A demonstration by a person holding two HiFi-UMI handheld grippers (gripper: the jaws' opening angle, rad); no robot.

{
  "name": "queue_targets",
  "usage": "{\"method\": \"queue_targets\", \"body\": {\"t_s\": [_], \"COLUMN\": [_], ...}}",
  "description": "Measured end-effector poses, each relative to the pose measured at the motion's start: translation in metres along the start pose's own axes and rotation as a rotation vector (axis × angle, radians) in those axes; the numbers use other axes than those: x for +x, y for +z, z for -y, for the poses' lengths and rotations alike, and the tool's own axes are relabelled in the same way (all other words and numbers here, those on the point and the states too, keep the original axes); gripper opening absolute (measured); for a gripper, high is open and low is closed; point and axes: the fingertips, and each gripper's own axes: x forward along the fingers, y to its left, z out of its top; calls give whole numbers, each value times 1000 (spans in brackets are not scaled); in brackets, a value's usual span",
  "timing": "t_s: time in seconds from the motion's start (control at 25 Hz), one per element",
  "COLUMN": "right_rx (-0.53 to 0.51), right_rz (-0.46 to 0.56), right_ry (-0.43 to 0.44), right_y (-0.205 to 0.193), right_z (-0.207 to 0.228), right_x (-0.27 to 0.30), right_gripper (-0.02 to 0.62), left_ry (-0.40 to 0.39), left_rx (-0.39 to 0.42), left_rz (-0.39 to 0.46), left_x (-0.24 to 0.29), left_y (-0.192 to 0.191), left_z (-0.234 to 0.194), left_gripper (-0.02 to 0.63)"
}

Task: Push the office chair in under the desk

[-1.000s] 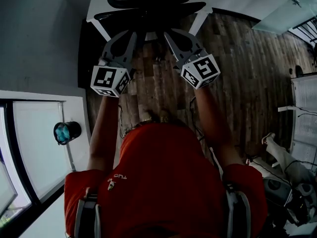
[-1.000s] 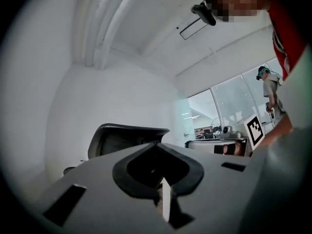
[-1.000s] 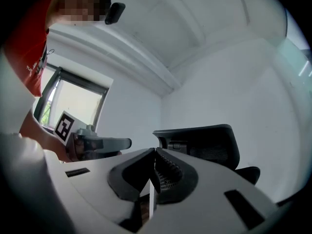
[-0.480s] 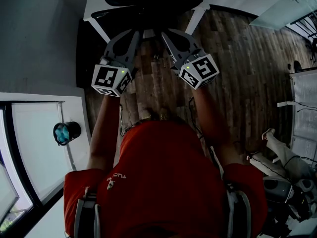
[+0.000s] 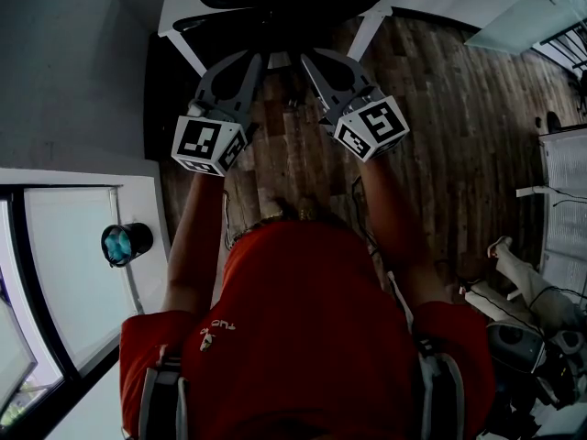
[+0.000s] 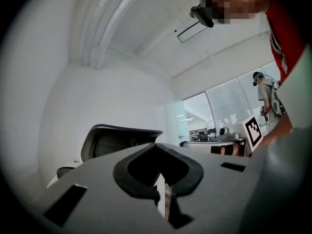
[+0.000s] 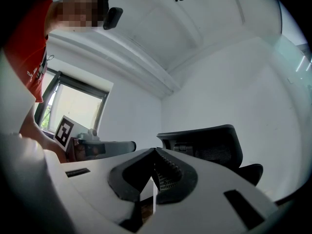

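Note:
The black office chair stands at the top of the head view, its backrest and seat overlapping the white desk. My left gripper and right gripper point side by side at the chair's back, both shut and empty. Whether the tips touch the chair cannot be told. In the left gripper view the shut left gripper tilts upward, with the mesh backrest a little beyond it. In the right gripper view the backrest rises behind the shut right gripper.
Dark wooden floor spreads to the right. A white window sill carrying a small teal object runs along the left. A white rack, cables and clutter sit at the far right. Another person stands beyond glass.
Hardly anything differs: both grippers have shifted only slightly and still point at the chair's back.

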Motion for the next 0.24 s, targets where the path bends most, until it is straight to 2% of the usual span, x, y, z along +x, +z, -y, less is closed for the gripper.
{"method": "queue_targets", "body": {"t_s": [0.24], "right_rx": [-3], "right_rz": [3], "right_ry": [-1], "right_y": [0], "right_z": [-1], "right_x": [0], "right_gripper": [25], "left_ry": [-4], "left_rx": [-3], "left_rz": [1], "left_x": [0], "left_y": [1], "left_z": [0], "left_gripper": [9]}}
